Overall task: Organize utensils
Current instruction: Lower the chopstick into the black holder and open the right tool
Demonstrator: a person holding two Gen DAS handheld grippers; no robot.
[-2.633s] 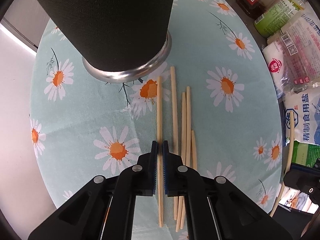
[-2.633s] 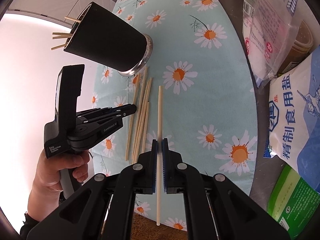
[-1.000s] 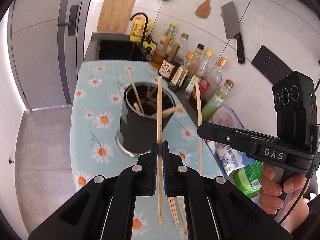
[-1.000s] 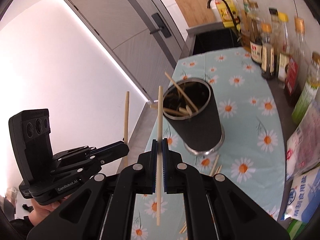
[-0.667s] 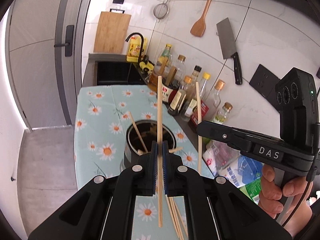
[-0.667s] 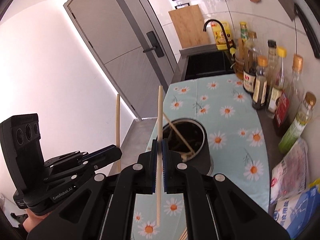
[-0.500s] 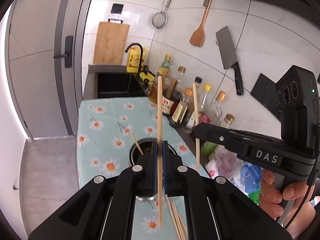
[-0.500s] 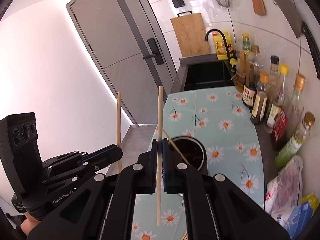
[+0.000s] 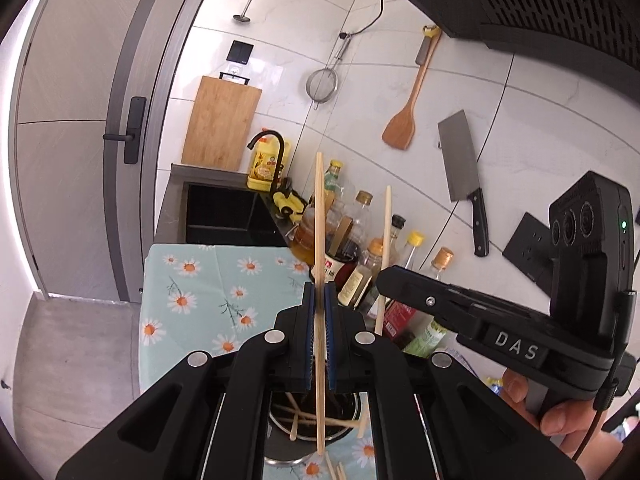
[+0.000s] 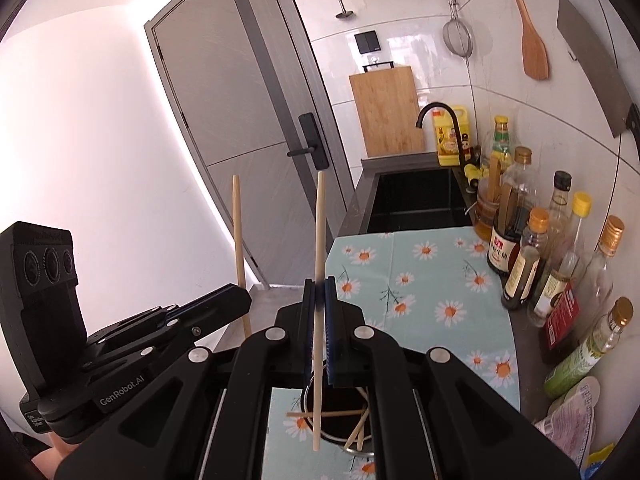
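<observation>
Right wrist view, daisy tablecloth (image 10: 432,280), kitchen sink (image 10: 416,200), hand-held grippers each clamping a chopstick (image 10: 319,240).

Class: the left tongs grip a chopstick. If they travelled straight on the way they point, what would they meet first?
Probably the sauce bottles beyond the daisy tablecloth; depth is unclear. The left tongs point over the black holder.

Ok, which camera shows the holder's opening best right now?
Neither view is clean. The right wrist view shows more of the black holder, its dark opening with crossed sticks between the gripper arms. The left wrist view shows a narrower slice behind the held chopstick.
</observation>
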